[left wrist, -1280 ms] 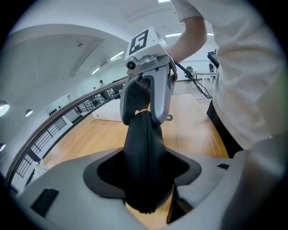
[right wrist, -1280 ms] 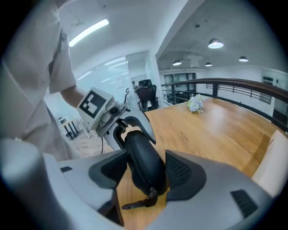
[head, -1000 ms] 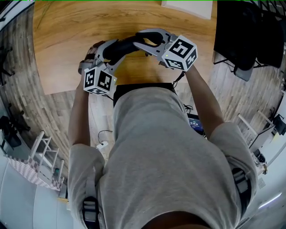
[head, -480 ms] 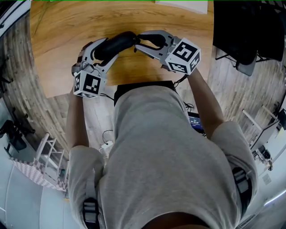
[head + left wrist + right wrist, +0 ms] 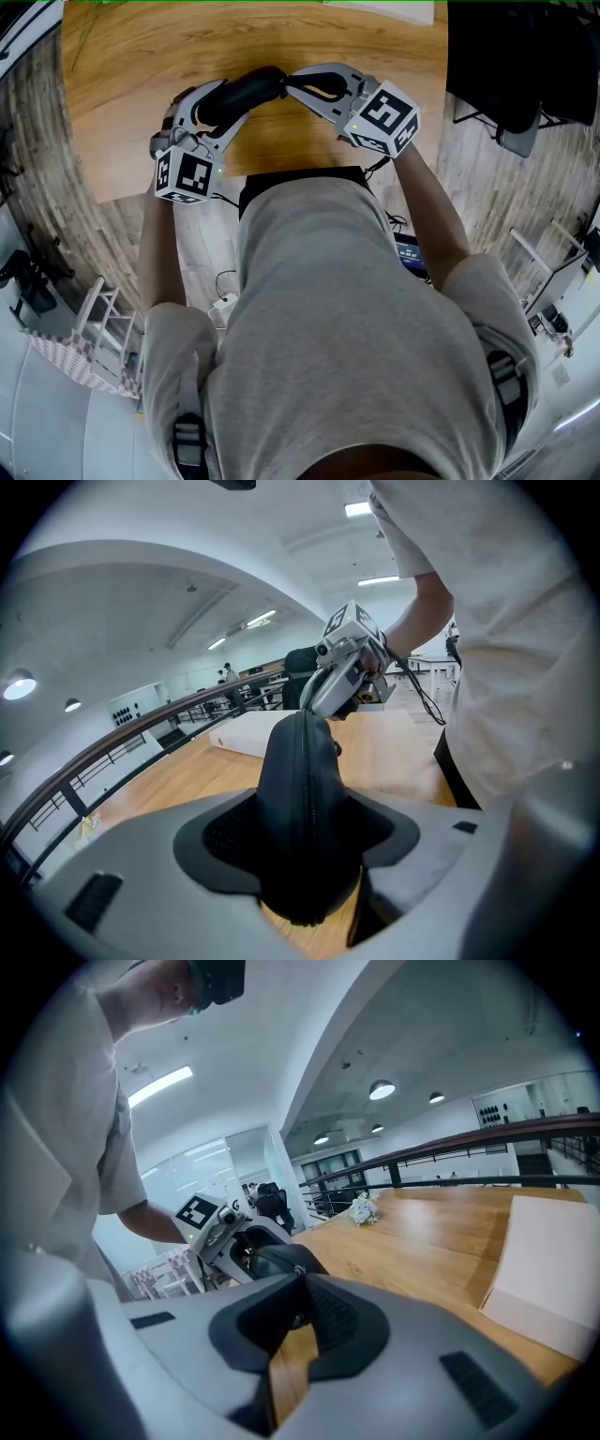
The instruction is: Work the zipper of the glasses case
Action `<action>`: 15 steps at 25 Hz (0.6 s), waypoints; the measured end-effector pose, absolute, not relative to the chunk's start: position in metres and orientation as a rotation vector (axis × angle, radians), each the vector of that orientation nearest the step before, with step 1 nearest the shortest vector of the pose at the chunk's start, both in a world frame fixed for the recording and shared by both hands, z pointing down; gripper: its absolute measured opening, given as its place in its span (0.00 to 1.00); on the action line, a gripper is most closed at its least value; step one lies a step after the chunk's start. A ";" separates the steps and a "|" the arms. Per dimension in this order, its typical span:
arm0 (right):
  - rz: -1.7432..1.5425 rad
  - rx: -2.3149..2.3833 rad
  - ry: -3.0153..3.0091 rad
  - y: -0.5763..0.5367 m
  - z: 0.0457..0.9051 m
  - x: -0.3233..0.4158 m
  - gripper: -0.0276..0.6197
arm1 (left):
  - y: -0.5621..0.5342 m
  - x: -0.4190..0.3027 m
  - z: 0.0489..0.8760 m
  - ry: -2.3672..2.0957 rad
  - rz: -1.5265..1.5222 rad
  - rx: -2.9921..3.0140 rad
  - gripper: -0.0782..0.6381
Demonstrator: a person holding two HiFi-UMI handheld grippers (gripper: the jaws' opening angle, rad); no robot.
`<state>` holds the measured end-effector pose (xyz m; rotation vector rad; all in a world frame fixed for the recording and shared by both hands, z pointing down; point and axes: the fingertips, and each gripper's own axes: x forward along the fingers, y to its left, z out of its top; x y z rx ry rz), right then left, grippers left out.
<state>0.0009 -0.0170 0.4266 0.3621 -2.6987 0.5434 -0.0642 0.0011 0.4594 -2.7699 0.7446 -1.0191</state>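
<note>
Black oblong glasses case (image 5: 302,761) is clamped endwise by the fingers of the left gripper (image 5: 300,841). Its far-end zipper pull (image 5: 295,1270) is pinched by the just-closing fingers of the right gripper (image 5: 298,1286).

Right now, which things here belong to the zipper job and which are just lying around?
Job: glasses case, clamped in left tool; zipper pull, right tool jaws have just been closing on it.
Lying about: white box, flowers, both on the table.
</note>
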 end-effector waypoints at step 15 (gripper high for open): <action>0.589 0.320 -2.673 -0.012 0.430 0.009 0.11 | 0.002 -0.057 0.470 0.717 -1.095 -2.730 0.50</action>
